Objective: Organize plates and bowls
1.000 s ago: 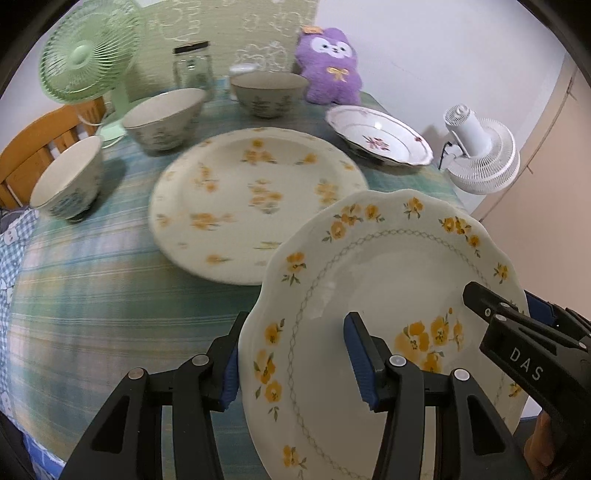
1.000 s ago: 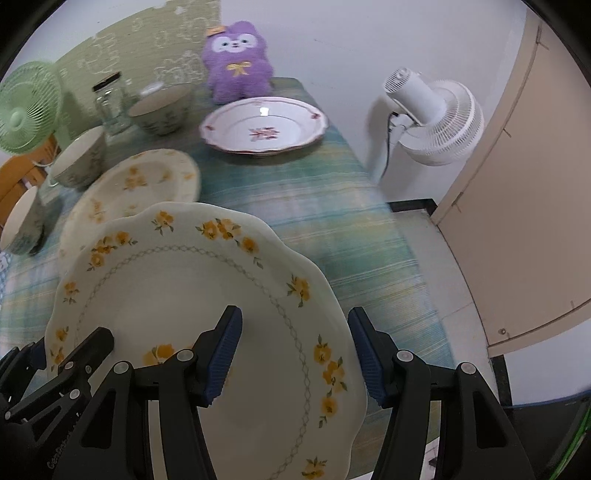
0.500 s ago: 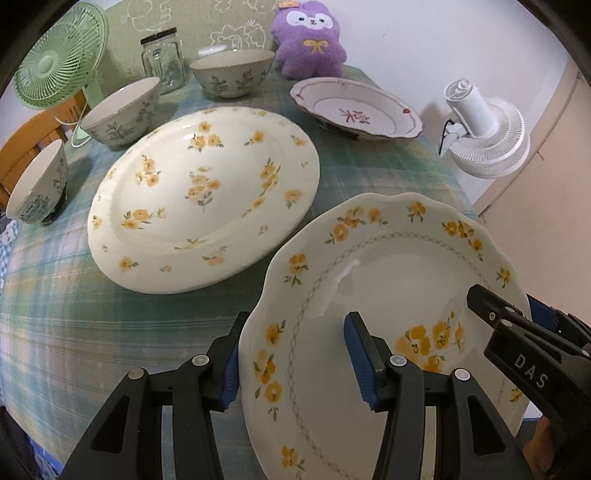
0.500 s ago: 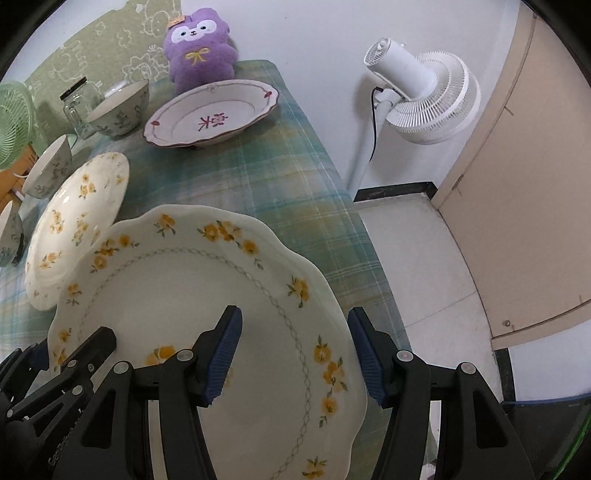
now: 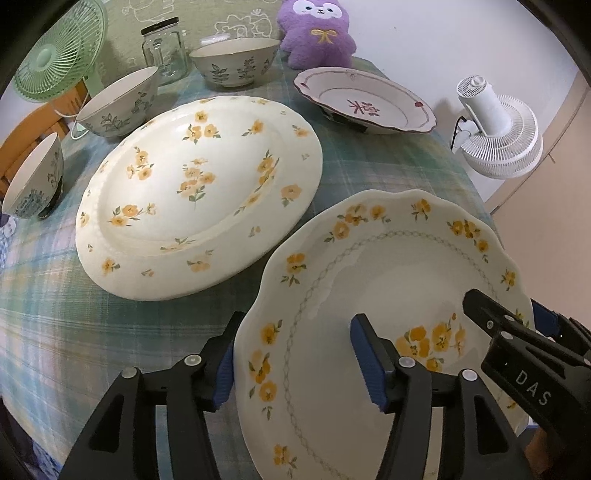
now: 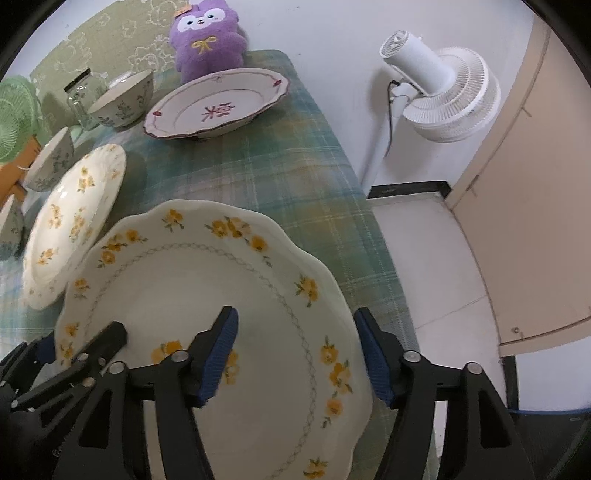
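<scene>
A scalloped plate with yellow flowers (image 5: 388,280) (image 6: 207,295) is held above the table's near right corner by both grippers. My left gripper (image 5: 299,354) is shut on its left rim, one finger above and one below. My right gripper (image 6: 295,354) is shut on its right rim the same way. A large oval yellow-flowered plate (image 5: 199,192) (image 6: 70,218) lies on the table to the left. A red-trimmed plate (image 5: 365,103) (image 6: 218,107) sits at the back right. Three leaf-patterned bowls (image 5: 118,103) (image 5: 236,62) (image 5: 33,181) stand along the back and left.
A glass jar (image 5: 164,50), a green fan (image 5: 55,55) and a purple plush toy (image 5: 317,33) stand at the back of the plaid tablecloth (image 5: 74,325). A white floor fan (image 6: 443,92) stands right of the table, by a beige door (image 6: 535,203).
Both grippers have carried the scalloped plate forward and lower, toward the oval plate, which now looks larger and closer. The grip on the plate is unchanged.
</scene>
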Demonstrator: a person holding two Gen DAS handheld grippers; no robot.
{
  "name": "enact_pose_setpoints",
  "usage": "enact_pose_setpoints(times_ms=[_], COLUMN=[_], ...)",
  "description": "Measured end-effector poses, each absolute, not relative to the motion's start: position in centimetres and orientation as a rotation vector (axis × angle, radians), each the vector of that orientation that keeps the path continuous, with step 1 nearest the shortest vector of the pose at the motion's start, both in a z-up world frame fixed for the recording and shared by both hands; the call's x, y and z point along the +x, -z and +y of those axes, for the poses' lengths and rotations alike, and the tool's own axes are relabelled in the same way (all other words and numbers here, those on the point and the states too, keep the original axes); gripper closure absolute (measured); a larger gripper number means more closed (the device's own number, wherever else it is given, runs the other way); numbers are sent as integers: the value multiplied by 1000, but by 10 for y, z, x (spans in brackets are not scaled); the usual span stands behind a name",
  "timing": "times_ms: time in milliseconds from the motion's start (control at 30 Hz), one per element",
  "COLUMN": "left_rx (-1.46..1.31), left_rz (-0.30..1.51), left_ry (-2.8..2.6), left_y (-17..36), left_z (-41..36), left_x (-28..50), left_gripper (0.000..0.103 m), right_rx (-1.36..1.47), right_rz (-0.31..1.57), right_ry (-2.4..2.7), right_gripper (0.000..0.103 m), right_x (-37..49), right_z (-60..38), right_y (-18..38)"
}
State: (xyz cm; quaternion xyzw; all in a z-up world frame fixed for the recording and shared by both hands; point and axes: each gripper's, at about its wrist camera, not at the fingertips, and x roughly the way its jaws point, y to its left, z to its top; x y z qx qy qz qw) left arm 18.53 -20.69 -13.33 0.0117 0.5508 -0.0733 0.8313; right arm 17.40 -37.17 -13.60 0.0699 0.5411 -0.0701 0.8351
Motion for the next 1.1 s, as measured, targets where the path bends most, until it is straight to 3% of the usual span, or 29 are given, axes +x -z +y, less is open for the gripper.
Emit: enact_pose_setpoints(times_ms=[133, 233, 667, 1100], left_rx=[16, -2, 39, 57], left_rz=[1147, 1123, 1004, 958], left_ry=[145, 144, 93, 135], left_y=[122, 109, 53, 40], left_z=[-203, -197, -153, -97], left_x=[183, 182, 185, 229], left_gripper=[28, 27, 26, 27], right_rx=[151, 134, 112, 141], right_rz=[1136, 1095, 981, 974], right_ry=[145, 151, 48, 62], right_gripper=[26, 22, 22, 22], right_x=[173, 170, 167, 207], right_z=[-372, -370, -317, -260], right_y=[128, 112, 54, 38])
